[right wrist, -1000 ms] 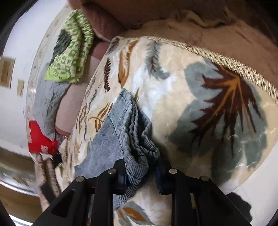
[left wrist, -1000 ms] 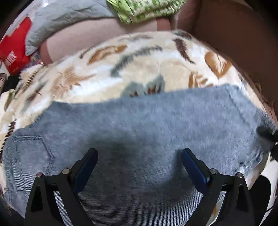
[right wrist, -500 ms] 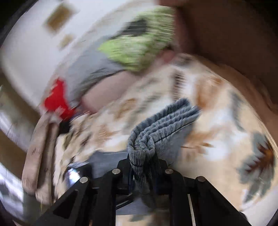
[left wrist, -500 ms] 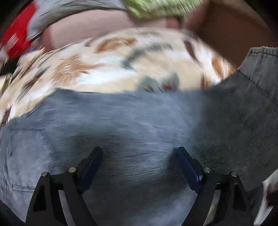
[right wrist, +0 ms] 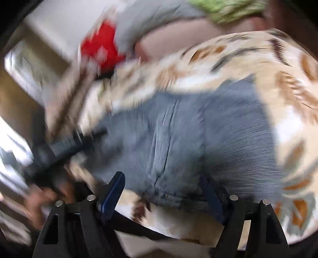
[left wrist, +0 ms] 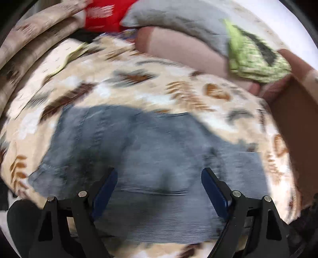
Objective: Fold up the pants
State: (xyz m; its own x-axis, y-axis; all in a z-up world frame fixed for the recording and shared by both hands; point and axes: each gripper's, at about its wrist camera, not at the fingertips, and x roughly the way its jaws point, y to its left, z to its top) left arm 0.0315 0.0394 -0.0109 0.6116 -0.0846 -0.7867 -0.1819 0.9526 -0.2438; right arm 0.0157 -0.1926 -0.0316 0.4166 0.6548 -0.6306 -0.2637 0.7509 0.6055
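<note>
The grey-blue corduroy pants lie folded over on the leaf-print blanket. In the right wrist view the pants show a bunched seam down the middle. My left gripper is open and empty, hovering just above the pants. My right gripper is open and empty above the near edge of the folded pants. Both views are blurred by motion.
A green patterned cloth, a grey pillow and a red item lie at the far side of the bed. A brown headboard or wall stands at the right. The other gripper's dark body shows at left.
My right gripper carried the pant end over to the left, laid it on the rest of the pants and opened. My left gripper stayed open and pulled back a little.
</note>
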